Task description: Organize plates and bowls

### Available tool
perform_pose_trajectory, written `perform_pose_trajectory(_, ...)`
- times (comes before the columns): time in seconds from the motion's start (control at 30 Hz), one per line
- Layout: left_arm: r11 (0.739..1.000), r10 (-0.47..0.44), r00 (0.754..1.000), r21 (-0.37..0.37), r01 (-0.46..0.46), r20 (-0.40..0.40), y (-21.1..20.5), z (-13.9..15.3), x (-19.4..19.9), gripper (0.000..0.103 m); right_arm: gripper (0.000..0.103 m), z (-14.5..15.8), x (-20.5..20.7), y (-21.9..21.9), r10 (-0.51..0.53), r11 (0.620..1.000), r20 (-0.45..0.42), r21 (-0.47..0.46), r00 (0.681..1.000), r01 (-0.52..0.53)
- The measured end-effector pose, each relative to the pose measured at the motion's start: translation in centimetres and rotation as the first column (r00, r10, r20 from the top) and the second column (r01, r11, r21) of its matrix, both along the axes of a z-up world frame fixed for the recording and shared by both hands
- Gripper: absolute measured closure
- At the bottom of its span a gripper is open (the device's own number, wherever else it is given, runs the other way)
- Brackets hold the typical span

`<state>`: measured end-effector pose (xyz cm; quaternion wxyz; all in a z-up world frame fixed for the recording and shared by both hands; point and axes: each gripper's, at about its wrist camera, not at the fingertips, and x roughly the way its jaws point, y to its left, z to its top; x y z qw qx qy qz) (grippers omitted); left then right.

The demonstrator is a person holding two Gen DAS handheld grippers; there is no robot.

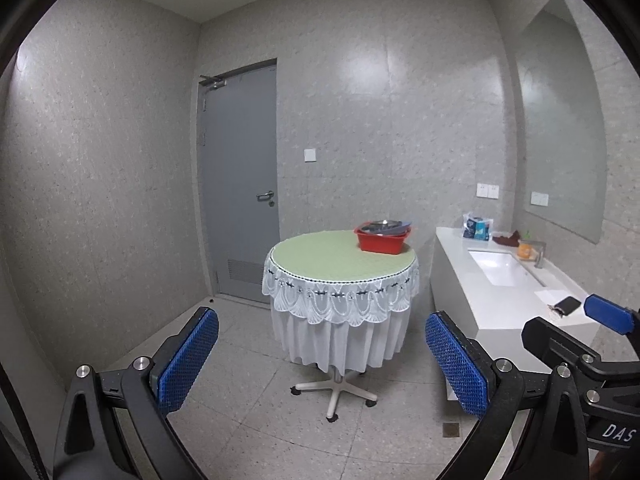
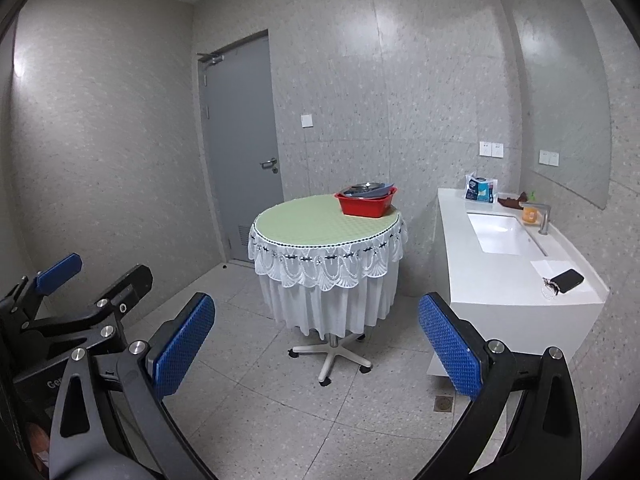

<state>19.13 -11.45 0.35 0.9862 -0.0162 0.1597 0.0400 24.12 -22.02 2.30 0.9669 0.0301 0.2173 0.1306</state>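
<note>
Well apart from the table point(image 1: 340, 256), left gripper point(image 1: 322, 364) and right gripper point(image 2: 316, 352) gape wide, holding nothing.

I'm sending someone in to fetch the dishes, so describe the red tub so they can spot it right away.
In the middle of the room stands a round table with a green top and white lace skirt. The red tub sits at its far right edge, nearest the sink counter. It is the only thing on the table, with metal dishes stacked inside.

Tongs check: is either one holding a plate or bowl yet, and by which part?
Nothing held. Left tongs and right tongs are open and empty; dishes sit in the red basin.
</note>
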Motion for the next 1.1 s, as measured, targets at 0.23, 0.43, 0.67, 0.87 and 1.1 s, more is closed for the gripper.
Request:
perform_pose_trajectory(0.23,0.999,-0.042,0.999,-0.025,0.043,0.02,2.0,-1.9,-3.7,0.001,0.0,-0.7,-4.3,1.2,-0.047,0.999,0.054,-0.019,0.997,0.048)
perform_pose_trajectory(0.43,0.997,-0.067,0.997,-0.025,0.068,0.032,5.0,-3.4,-6.4,0.001,0.0,-1.9,-7.9,2.7,-0.071,0.997,0.06,-0.028,0.996,0.073)
perform_pose_trajectory(0.67,0.996,-0.082,0.996,-0.019,0.082,0.034,8.0,-3.9,-10.5,0.001,0.0,-2.5,-11.1,4.5,-0.096,0.995,0.048,-0.027,0.994,0.098)
perform_pose_trajectory(0.87,0.995,-0.101,0.993,-0.017,0.102,0.056,9.7,-3.9,-12.6,0.001,0.0,-2.4,-13.2,5.1,-0.116,0.992,0.068,-0.031,0.991,0.118)
perform_pose_trajectory(1.1,0.993,-0.118,0.99,-0.014,0.12,0.071,11.5,-4.1,-13.7,0.001,0.0,-2.2,-14.2,5.4,-0.13,0.991,0.08,-0.034,0.988,0.133)
